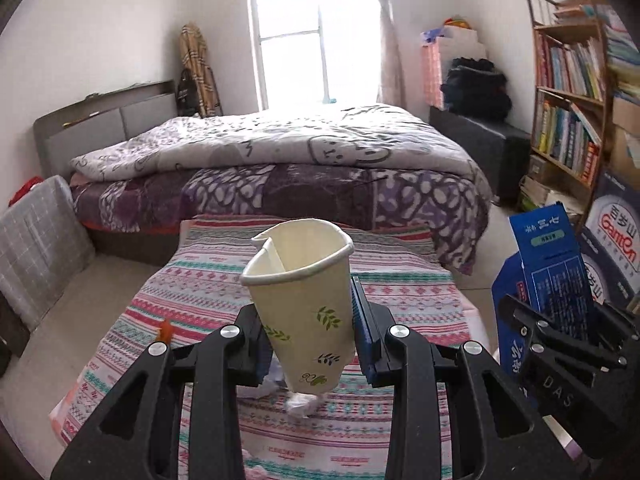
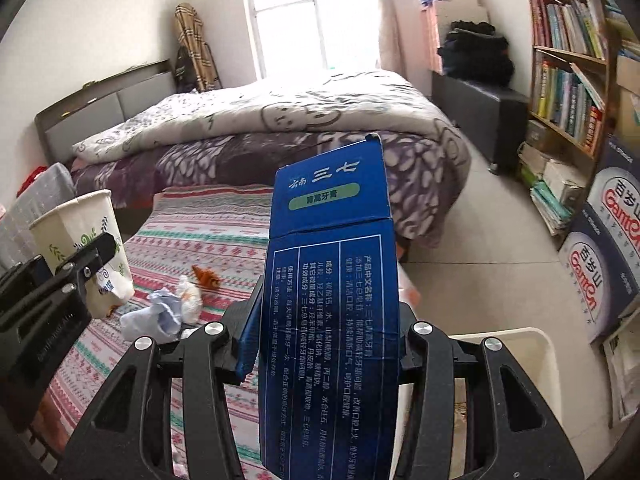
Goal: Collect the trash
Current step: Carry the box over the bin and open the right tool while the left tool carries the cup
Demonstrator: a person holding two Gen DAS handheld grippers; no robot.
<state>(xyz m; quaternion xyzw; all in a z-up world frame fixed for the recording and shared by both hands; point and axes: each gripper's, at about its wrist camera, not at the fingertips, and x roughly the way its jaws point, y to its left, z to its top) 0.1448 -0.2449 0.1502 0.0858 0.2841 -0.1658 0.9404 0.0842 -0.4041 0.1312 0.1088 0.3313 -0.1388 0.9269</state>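
We hold one piece of trash in each gripper. The left gripper [image 1: 308, 344] has its jaws clamped on the lower half of a paper cup [image 1: 304, 300], which stands nearly upright with its rim dented on one side. The right gripper [image 2: 324, 336] has its jaws closed on a blue toothpaste box [image 2: 332, 280], gripped near its middle, with the open flap pointing up.

Both things are lifted above the striped bench [image 1: 200, 280], over its near half. On the cloth below there remain crumpled tissue [image 2: 160, 312] and a small orange scrap [image 2: 206, 276], lying close together toward the near left part.

A white bin [image 2: 536, 344] shows just beside the near right corner of the bench, under the right gripper. We judge that the step now is to carry both items there.

To do it well, we should keep the squeeze on the cup gentle, because the paper wall is already bent and may fold further and slip. The box is long, so we should bring its lower end over the bin's opening before we let it go. The right one should go first, as it is nearer; then the left can cross without the two grippers meeting.
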